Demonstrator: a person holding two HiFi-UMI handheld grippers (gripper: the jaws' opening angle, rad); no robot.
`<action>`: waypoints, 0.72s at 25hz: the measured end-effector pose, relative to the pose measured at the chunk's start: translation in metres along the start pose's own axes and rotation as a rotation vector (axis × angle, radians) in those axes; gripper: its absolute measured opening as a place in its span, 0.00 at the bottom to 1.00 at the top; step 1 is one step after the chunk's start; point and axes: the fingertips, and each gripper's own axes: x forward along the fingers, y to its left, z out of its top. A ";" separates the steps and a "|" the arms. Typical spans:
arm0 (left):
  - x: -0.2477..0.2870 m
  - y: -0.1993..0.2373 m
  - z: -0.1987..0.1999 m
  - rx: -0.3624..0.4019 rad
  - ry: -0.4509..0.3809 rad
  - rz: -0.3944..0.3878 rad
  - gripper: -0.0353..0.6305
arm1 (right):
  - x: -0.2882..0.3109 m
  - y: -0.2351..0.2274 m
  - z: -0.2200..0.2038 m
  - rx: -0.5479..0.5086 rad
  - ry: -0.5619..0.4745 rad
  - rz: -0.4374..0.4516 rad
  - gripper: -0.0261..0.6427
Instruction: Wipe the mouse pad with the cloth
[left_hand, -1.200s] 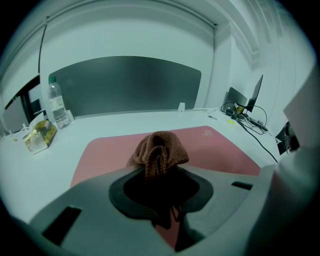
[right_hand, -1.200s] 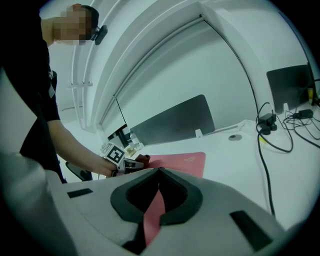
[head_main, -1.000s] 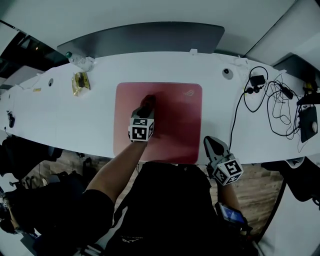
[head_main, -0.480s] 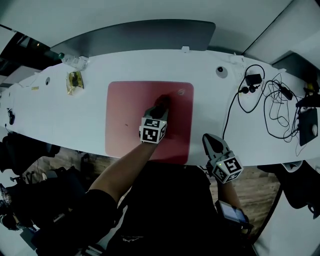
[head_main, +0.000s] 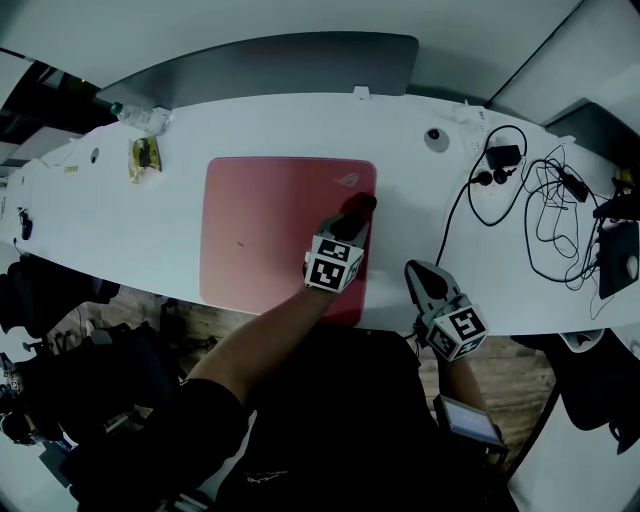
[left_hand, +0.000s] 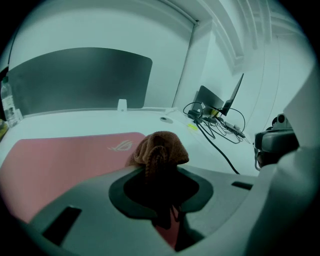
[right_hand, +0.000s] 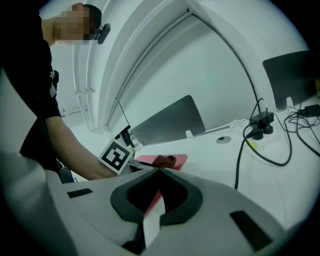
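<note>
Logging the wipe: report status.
Left gripper shut on crumpled brown cloth, at right edge of rectangular red mouse pad. Right gripper shut, empty, beside pad. Black cables well right, not in way.

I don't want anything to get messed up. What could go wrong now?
The cloth in the left hand-held gripper is at the right edge of the mouse pad, so a wipe could slide off toward the black cable. The right hand-held gripper is shut on nothing and off the pad, so the pad might shift.
</note>
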 end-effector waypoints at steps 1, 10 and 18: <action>0.003 -0.004 0.001 -0.002 0.000 -0.004 0.19 | -0.001 -0.002 0.000 0.006 -0.002 0.002 0.08; 0.018 -0.037 0.007 -0.124 -0.020 -0.185 0.19 | -0.009 -0.008 -0.002 0.018 -0.003 -0.020 0.08; 0.008 -0.046 0.056 -0.125 -0.104 -0.302 0.19 | 0.017 -0.009 0.010 0.004 -0.016 -0.012 0.08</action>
